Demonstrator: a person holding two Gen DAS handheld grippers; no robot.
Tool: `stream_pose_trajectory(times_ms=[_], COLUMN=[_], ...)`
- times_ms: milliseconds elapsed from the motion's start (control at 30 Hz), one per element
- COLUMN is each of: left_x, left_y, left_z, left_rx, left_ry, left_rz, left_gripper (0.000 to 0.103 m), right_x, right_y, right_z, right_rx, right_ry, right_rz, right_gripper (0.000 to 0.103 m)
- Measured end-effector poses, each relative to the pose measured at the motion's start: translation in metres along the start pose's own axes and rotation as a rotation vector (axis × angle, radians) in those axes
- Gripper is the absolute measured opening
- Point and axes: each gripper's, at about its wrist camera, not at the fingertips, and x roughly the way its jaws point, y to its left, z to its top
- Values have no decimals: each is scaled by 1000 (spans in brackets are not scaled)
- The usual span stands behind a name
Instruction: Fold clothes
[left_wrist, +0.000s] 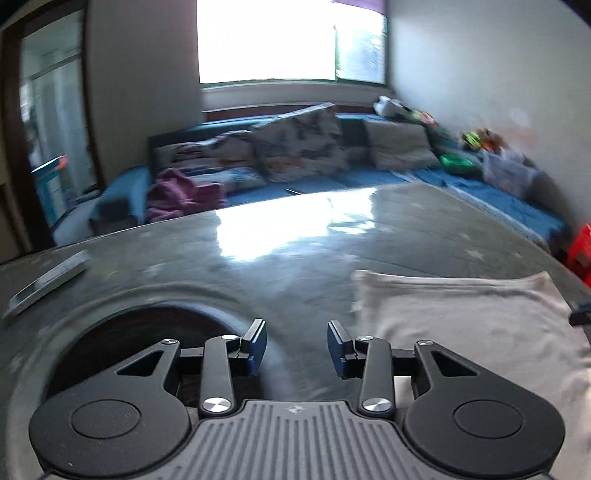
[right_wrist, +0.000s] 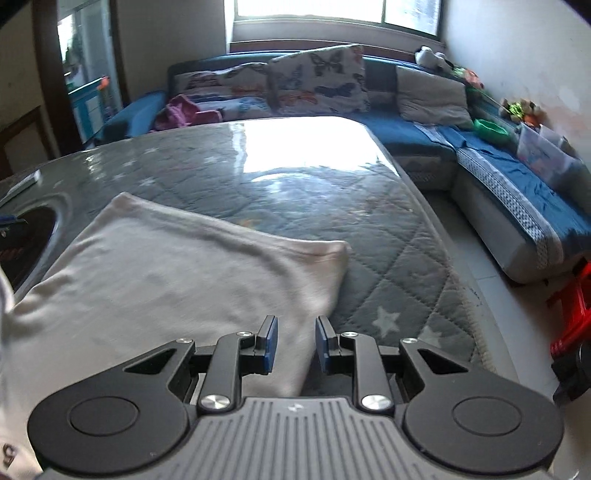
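The left gripper (left_wrist: 297, 347) hovers low over the counter (left_wrist: 258, 266) with its jaws spread wide and nothing between the blue pads. The pale grey garment (left_wrist: 461, 325) lies flat on the counter just ahead and to the right of this gripper, its near part reaching under the gripper's right-hand linkage; whether the cloth touches the linkage cannot be told. Below and to the left of the left gripper a dark round opening (left_wrist: 147, 332) is sunk into the counter top, and farther left a flat phone-like slab (left_wrist: 48, 286) rests on the surface. The right gripper (right_wrist: 295, 345) has its jaws parted more narrowly, also empty, and sits above the garment's (right_wrist: 177, 273) near right edge: the cloth runs under the left finger, while quilted grey covering with white stars (right_wrist: 406, 291) shows beneath the right one. From this gripper the garment stretches ahead and to the left as a neat folded rectangle, its far corners lying flat. Well beyond both grippers, past the counter's far edge, a blue sofa (right_wrist: 406, 129) holds butterfly-print cushions (right_wrist: 317, 79) and a purple cloth (right_wrist: 184, 112), under a bright window (left_wrist: 280, 40). To the far right of the right gripper, down by the floor, stands a red stool (right_wrist: 572, 317).
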Motion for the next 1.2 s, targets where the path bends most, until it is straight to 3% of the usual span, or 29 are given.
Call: stream_pose_trajectory(times_ms=[333, 533, 600, 667, 767, 1067, 1200], left_x=[71, 84, 86, 86, 87, 94, 92], left_y=[-45, -42, -42, -43, -46, -13, -3], left_z=[15, 13, 14, 14, 12, 14, 16], left_rx=[83, 65, 75, 104, 152, 110, 76], left_ry=[71, 74, 68, 59, 45, 50, 55], left_rz=[18, 16, -2, -14, 19, 131, 125], left_gripper=[47, 47, 39, 15, 6, 5, 11], right_x=[34, 47, 52, 56, 63, 96, 94], right_y=[-27, -18, -14, -10, -4, 30, 38], right_z=[18, 31, 35, 40, 47, 80, 90], right_rx=[52, 15, 1, -13, -34, -125, -143], right_ry=[17, 8, 6, 3, -1, -11, -17], right_rz=[9, 18, 18, 18, 17, 41, 58], right_gripper=[20, 6, 5, 4, 4, 5, 7])
